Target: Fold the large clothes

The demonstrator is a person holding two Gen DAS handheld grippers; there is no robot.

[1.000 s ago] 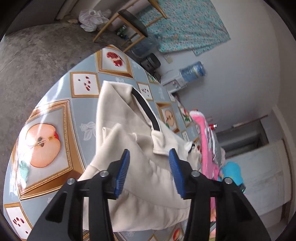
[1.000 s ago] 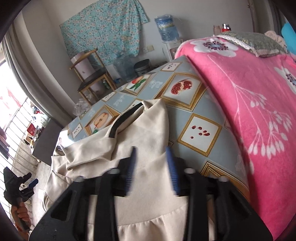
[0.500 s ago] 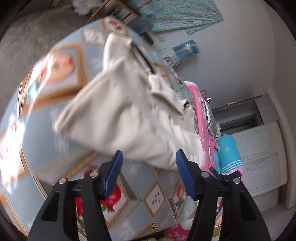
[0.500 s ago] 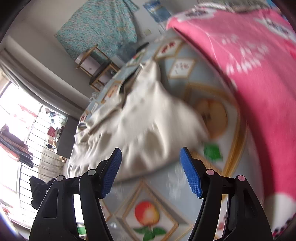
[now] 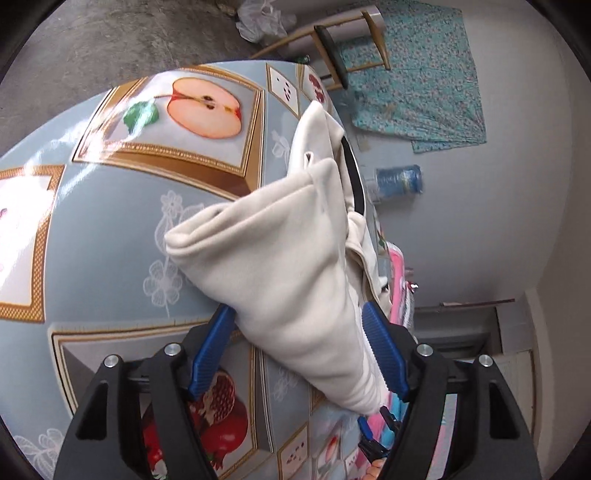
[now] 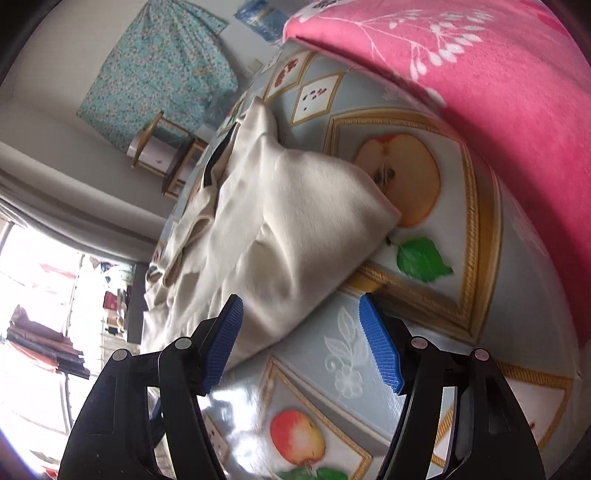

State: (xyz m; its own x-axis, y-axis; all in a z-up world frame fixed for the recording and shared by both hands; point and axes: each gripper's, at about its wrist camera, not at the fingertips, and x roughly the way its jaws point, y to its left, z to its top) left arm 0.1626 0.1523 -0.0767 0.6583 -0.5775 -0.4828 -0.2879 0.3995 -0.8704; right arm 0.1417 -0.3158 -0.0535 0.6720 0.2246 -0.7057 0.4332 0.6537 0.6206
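Now cream garment [image 5: 295, 266] between left claw [image 5: 299, 350]

1. Cream garment [image 5: 295, 266]: one, lying folded on the table.
2. Table with fruit-print cloth [image 5: 103, 236]: one.
3. Grippers: two, the left gripper [image 5: 299, 347] and the right gripper [image 6: 301, 339], each with two blue pads.
4. Pink blanket [image 6: 480, 66]: one.
5. Teal patterned wall cloth [image 5: 417, 74]: one.
6. Blue water bottle [image 5: 399, 179]: one.
7. Wooden chair [image 5: 332, 40]: one in the left wrist view.
8. White bag on the floor [image 5: 258, 20]: one.
9. Halved-apple prints: one in each view, [image 5: 205, 107] and [image 6: 402, 177].
10. Whole-apple print [image 6: 297, 437]: one.
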